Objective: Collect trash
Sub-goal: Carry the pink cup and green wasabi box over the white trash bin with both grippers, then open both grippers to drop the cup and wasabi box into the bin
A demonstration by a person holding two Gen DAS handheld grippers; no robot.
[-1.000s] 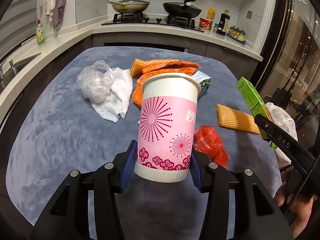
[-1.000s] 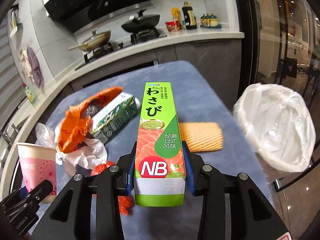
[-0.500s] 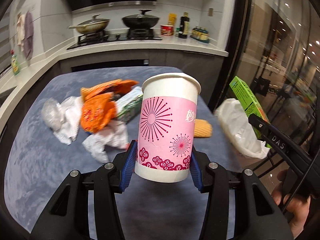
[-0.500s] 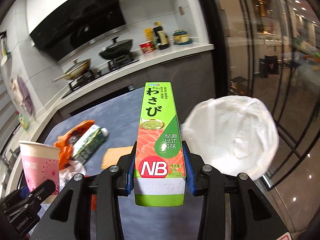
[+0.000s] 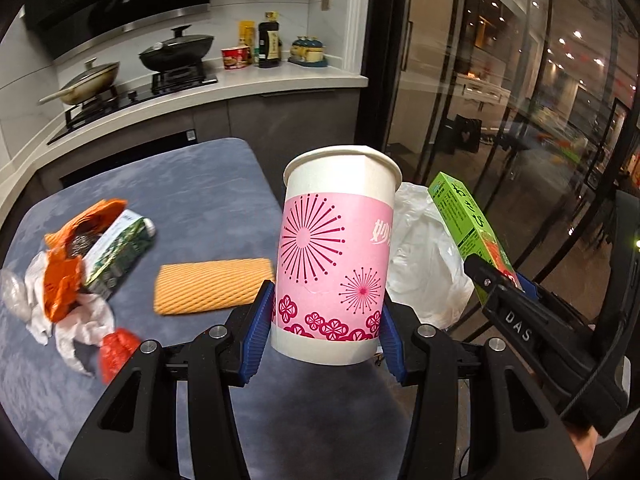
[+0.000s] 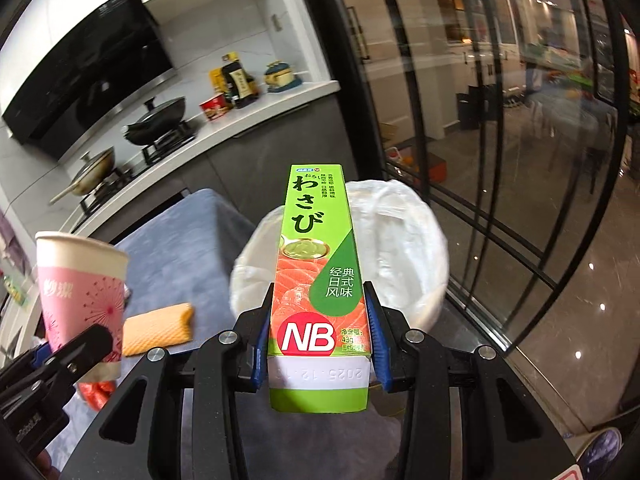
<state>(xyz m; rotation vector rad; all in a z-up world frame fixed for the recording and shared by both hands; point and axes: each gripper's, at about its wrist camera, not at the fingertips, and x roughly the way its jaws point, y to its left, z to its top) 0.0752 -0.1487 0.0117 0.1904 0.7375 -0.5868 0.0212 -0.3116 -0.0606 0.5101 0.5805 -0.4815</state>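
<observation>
My left gripper (image 5: 326,338) is shut on a pink-and-white paper cup (image 5: 336,252), held upright above the grey table's right end. My right gripper (image 6: 318,342) is shut on a green wasabi box (image 6: 318,276), held in front of a white-lined trash bin (image 6: 400,248) that stands off the table's right edge. The cup also shows in the right wrist view (image 6: 78,280), and the box (image 5: 468,236) and bin liner (image 5: 424,264) in the left wrist view.
On the grey table (image 5: 208,192) lie a yellow mesh sleeve (image 5: 212,284), an orange wrapper (image 5: 64,264), a green carton (image 5: 116,256), white tissue (image 5: 80,328) and a red scrap (image 5: 116,352). A kitchen counter (image 5: 240,84) with pans is behind. Glass doors (image 6: 500,160) stand right.
Both grippers have swung right with their loads, from over the table's litter toward the table's right end and the white-lined bin. Both grips are unchanged.
</observation>
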